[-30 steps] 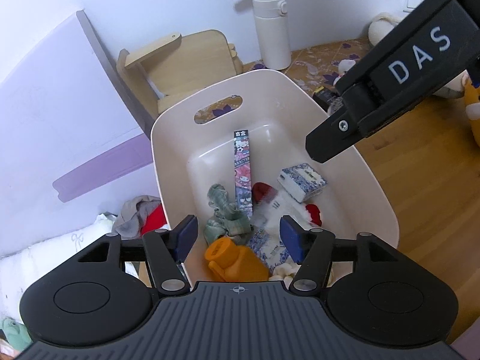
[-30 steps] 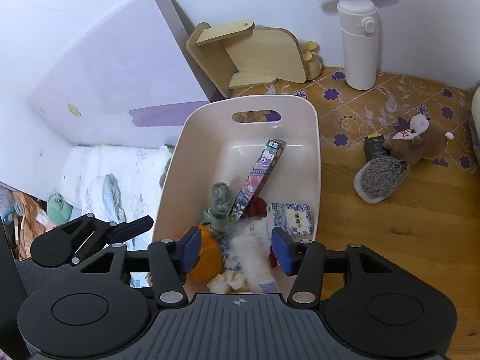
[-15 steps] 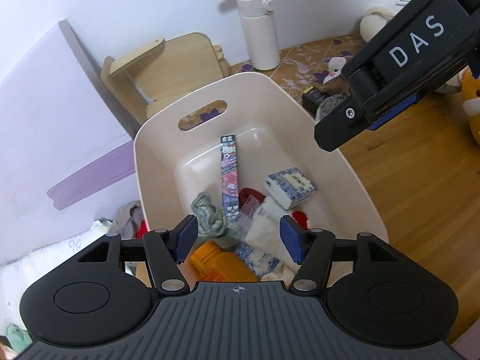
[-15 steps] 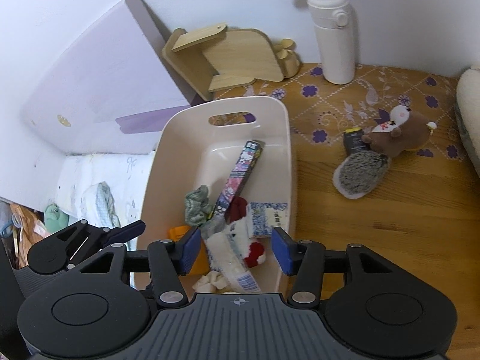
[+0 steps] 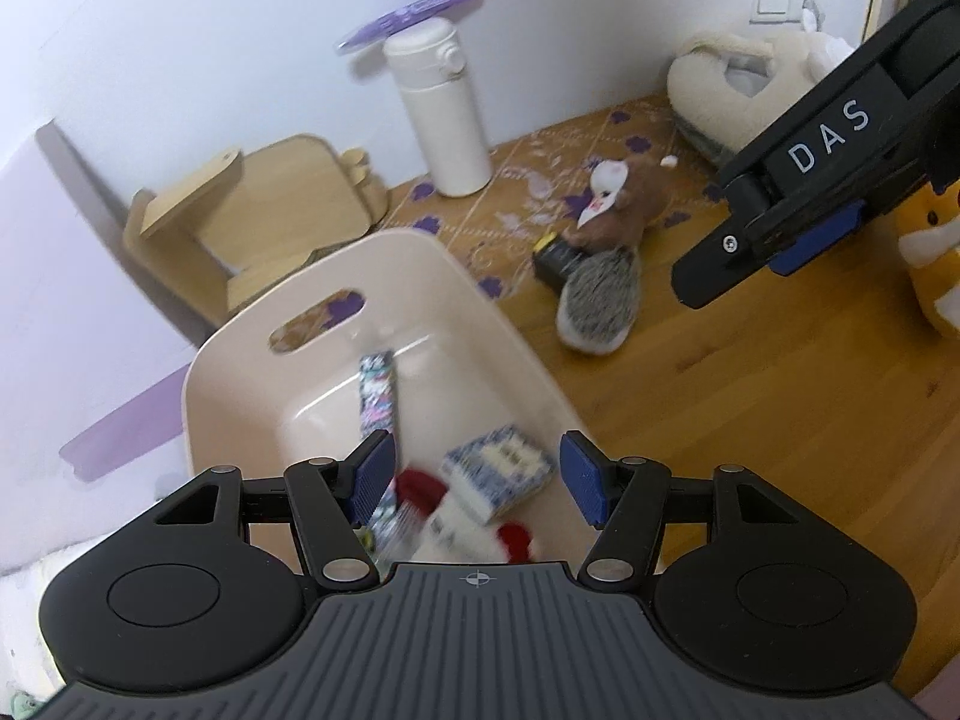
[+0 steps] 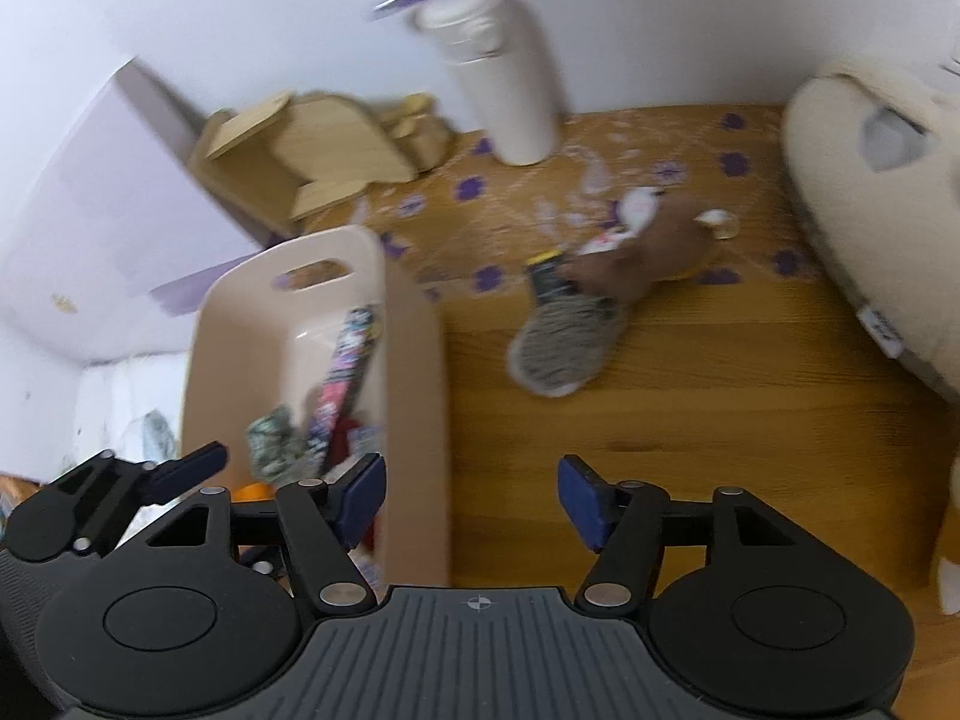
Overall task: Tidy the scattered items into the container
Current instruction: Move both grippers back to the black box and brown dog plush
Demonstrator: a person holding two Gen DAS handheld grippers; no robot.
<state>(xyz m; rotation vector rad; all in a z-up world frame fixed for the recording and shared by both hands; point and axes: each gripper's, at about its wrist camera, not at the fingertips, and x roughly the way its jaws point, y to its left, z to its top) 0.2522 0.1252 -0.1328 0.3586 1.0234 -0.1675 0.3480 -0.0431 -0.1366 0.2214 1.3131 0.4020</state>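
A wooden floor [image 5: 750, 396] is seen — on it are set a tub [image 5: 456, 300], bottle [image 5: 444, 120], hedgehog toy [image 5: 600, 294] and slipper [image 5: 720, 90].

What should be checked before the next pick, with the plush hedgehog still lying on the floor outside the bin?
1. Right tongs empty: ok, opening, nothing between the pads.
2. Left tongs empty: ok, open above the bin.
3. Hedgehog reachable: ok, it lies on bare floor beside the bin.
4. Hedgehog free of neighbours: not ok, a small black box and a brown plush toy crowd it.
5. Room in the bin: ok, far half bare.
6. Sharp view: not ok, right camera blurred.
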